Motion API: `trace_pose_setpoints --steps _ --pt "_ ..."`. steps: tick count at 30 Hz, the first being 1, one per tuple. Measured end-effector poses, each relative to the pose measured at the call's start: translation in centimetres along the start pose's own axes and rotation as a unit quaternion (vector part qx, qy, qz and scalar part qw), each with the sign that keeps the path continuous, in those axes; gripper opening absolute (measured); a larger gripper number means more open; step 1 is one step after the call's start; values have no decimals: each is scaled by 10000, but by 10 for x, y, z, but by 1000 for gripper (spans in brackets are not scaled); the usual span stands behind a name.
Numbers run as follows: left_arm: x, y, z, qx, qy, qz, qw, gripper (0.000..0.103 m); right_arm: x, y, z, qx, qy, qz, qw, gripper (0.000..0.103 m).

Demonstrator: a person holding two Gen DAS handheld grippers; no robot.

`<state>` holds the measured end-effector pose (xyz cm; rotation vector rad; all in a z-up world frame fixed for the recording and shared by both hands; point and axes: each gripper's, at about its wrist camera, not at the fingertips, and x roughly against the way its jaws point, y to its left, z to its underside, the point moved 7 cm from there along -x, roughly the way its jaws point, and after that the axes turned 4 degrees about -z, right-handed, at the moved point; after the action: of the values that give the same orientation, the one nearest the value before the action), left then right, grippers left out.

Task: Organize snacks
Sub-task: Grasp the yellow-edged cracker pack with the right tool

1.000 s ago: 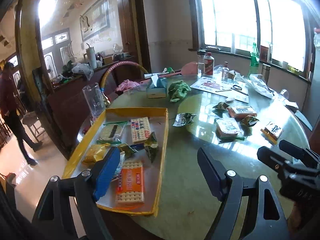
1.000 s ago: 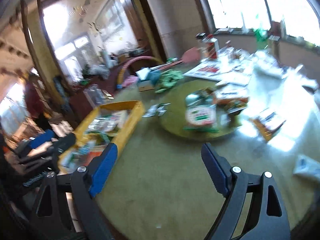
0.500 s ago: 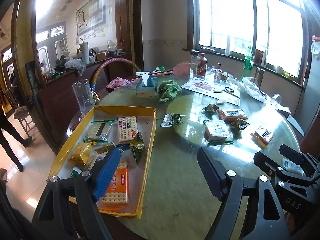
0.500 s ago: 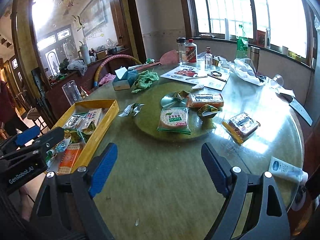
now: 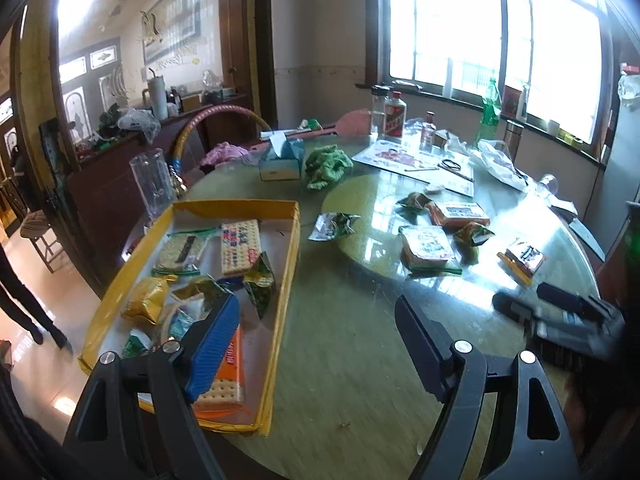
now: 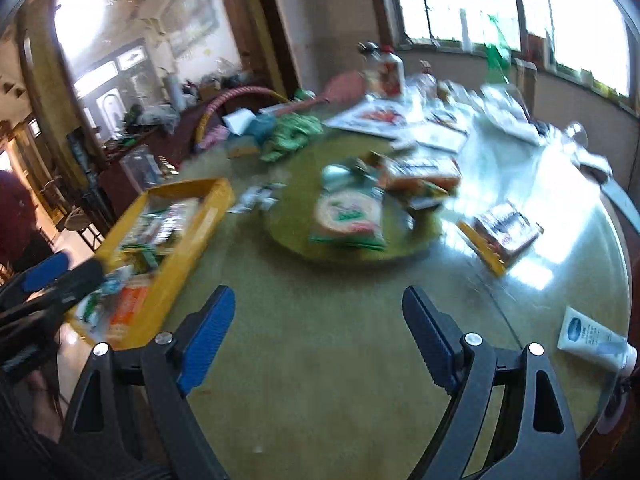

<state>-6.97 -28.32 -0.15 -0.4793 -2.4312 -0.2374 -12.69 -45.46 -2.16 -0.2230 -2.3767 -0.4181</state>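
Left claw spread wide and empty, right claw likewise (blurred view), snack-filled yellow tray beside them

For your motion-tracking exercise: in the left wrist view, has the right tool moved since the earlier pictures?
Yes. Judged against the yellow-edged snack packet on the table, the right tool has moved forward toward it, and it shows motion blur.

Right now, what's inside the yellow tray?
The yellow tray holds cracker packs, a gold packet and green packets. The left gripper covers its near end.
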Motion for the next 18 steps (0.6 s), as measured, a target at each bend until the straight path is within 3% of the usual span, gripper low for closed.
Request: trace_pose_setpoints --steps 5,9,13,16,18 --pt "-11 -7 0 52 221 263 9994 80 -17 -82 -26 -613 217 353 9973 86" --pt "-19 -11 2 146 405 417 9982 80 -43 -146 -44 -1128 674 678 9890 86" --pt "-22 -12 3 186 435 427 9980 80 -60 -182 -44 -1450 913 1236 9774 86" --pt "-24 -12 4 194 466 433 9978 80 -72 -189 -42 -1772 1075 1171 9713 86" --pt "-26 -11 6 172 507 440 9976 80 -78 -194 -41 -1831 1129 1384 9667 86"
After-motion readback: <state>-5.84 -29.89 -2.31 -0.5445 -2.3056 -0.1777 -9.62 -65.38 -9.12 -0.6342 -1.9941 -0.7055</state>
